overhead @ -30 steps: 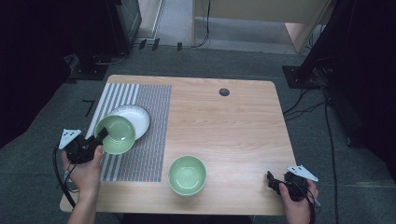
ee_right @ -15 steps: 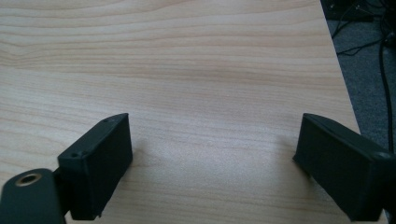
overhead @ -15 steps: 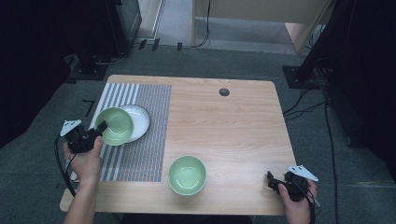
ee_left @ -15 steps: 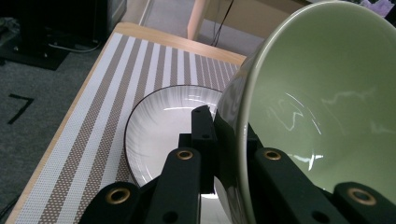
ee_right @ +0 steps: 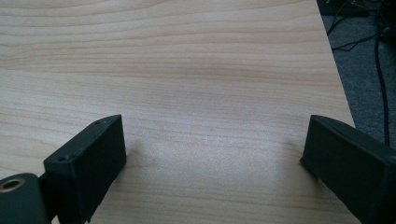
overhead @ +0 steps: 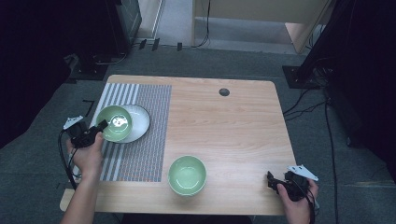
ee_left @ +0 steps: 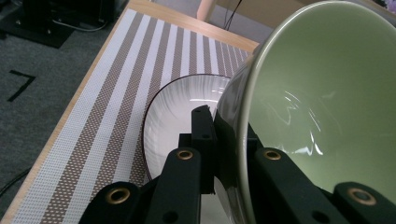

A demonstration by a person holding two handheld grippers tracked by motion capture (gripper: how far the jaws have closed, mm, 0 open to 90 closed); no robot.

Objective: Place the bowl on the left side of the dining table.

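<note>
A pale green bowl (overhead: 114,122) is over a white plate (overhead: 140,122) on the striped mat (overhead: 140,154) at the table's left. My left gripper (overhead: 100,126) is shut on the bowl's near-left rim. In the left gripper view the bowl (ee_left: 322,107) is pinched at its rim between the jaws of my left gripper (ee_left: 224,130), with the plate (ee_left: 182,112) right beneath; I cannot tell whether bowl and plate touch. A second green bowl (overhead: 187,174) stands empty near the front middle. My right gripper (overhead: 272,181) rests at the front right corner, open and empty (ee_right: 212,154).
A brown-and-white striped mat (ee_left: 107,93) covers the left third of the wooden table (overhead: 224,130). A small dark round grommet (overhead: 224,92) sits near the far edge. Cables and dark stands surround the table on the floor.
My left gripper has carried the green bowl away from the front edge and slightly left, farther onto the white plate. The right gripper has stayed put.
</note>
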